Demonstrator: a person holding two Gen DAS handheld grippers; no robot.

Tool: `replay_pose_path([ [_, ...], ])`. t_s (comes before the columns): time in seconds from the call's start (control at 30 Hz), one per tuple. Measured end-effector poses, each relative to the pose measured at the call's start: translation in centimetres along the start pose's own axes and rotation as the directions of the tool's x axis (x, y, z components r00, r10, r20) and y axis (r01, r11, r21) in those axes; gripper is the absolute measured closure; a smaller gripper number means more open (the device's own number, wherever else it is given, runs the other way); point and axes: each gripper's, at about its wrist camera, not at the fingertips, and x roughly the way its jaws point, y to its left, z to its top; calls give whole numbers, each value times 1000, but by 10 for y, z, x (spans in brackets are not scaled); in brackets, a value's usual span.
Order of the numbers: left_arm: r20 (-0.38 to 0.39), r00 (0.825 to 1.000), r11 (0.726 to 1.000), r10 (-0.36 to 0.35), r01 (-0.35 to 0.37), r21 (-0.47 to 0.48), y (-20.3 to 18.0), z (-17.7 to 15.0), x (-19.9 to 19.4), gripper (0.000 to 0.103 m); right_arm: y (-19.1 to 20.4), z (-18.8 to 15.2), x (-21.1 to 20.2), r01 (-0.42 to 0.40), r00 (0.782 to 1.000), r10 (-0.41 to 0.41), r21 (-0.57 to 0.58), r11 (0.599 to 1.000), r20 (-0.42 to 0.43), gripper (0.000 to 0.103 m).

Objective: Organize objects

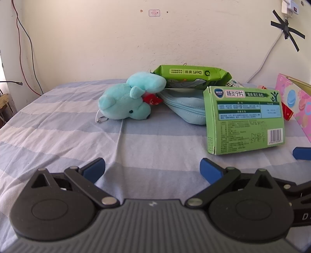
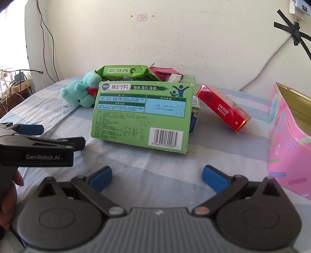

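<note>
A pile of objects lies on a striped bed sheet [image 1: 58,124]. A green medicine box [image 1: 245,120] leans at the front right; it also fills the middle of the right wrist view [image 2: 143,114]. Behind it lie a teal plush toy [image 1: 126,99], a light-blue zip pouch [image 1: 186,109] and a green wipes pack [image 1: 192,75]. A red cigarette box [image 2: 223,107] lies tilted to the right. My left gripper [image 1: 152,169] is open and empty, short of the pile. My right gripper [image 2: 157,177] is open and empty, just before the green box.
A pink tin box [image 2: 287,140] with an open top stands at the right. The wall behind carries cables and a taped power strip [image 2: 299,7]. The left gripper [image 2: 37,146] shows at the left edge of the right wrist view. A dark-red pack [image 2: 165,73] lies behind the pile.
</note>
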Motion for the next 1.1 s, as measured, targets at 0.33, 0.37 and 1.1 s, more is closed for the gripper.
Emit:
replay_pose_path([
  [0.33, -5, 999, 999, -34, 34, -9, 4, 1, 0, 0, 0, 0, 0, -1, 1000, 1, 0, 1000, 0, 0],
  [0.37, -5, 999, 999, -37, 37, -10, 5, 1, 0, 0, 0, 0, 0, -1, 1000, 1, -1, 1000, -1, 0],
  [1.1, -4, 999, 999, -49, 49, -21, 6, 0, -2, 0, 1, 0, -1, -2, 1000, 2, 0, 1000, 1, 0],
])
